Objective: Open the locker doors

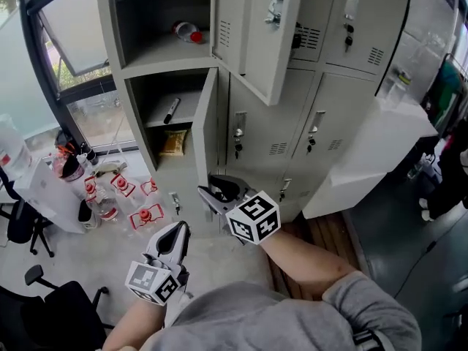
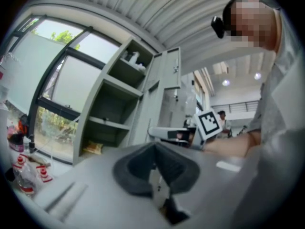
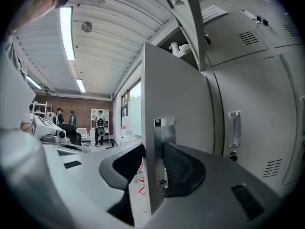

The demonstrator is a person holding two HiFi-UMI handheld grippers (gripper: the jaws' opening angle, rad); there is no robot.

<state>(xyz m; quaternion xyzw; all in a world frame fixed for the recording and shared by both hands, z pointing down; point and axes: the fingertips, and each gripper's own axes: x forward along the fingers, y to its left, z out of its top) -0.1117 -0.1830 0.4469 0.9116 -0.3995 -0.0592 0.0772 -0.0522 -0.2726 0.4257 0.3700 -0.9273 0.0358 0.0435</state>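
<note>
The grey locker bank fills the upper head view. In its left column the top door and a lower door hang open. My right gripper is at the lower door's free edge. In the right gripper view that door edge and its metal latch plate stand between the jaws of the right gripper. The right pad lies close against the plate, and I see no squeeze. My left gripper hangs low in front of me, shut and empty, its pads meeting.
The middle and right doors stay closed. A marker and a snack bag lie in the open compartments. Bottles and red-white items litter the floor at left. A white cabinet juts out at right, and office chairs stand lower left.
</note>
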